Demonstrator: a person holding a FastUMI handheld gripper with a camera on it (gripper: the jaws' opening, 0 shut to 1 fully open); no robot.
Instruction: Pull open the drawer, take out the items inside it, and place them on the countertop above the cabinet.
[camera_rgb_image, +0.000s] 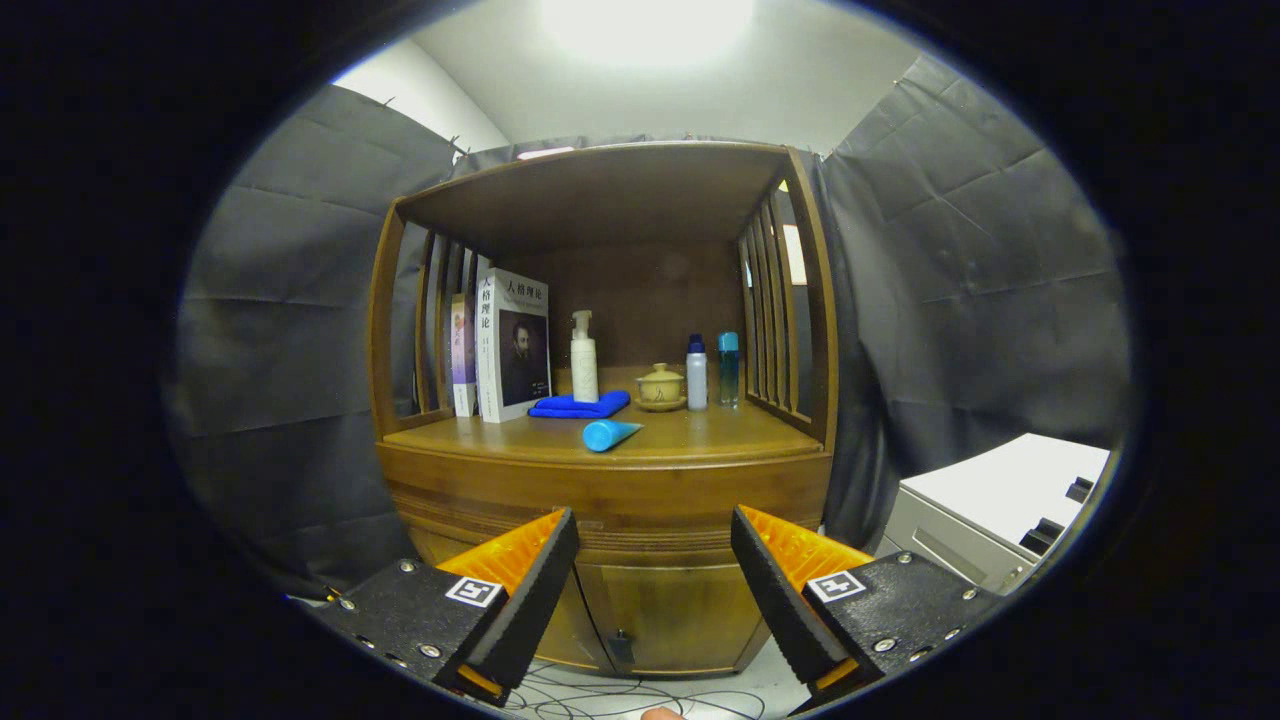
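Note:
A wooden cabinet (610, 480) stands ahead of me with an open shelf alcove above its countertop (700, 432). The drawer front (650, 500) below the countertop edge is closed, and two lower doors (670, 610) sit under it. A blue tube (608, 434) lies on its side near the countertop's front edge. My gripper (655, 535) is open, its fingers spread wide with nothing between them, held back from the cabinet at the level of the drawer front.
On the countertop stand two books (510, 345), a white pump bottle (583, 358) behind a folded blue cloth (580, 405), a lidded tea bowl (660, 386) and two small bottles (712, 370). A white unit (1000, 500) stands to the right. Cables (620, 695) lie on the floor.

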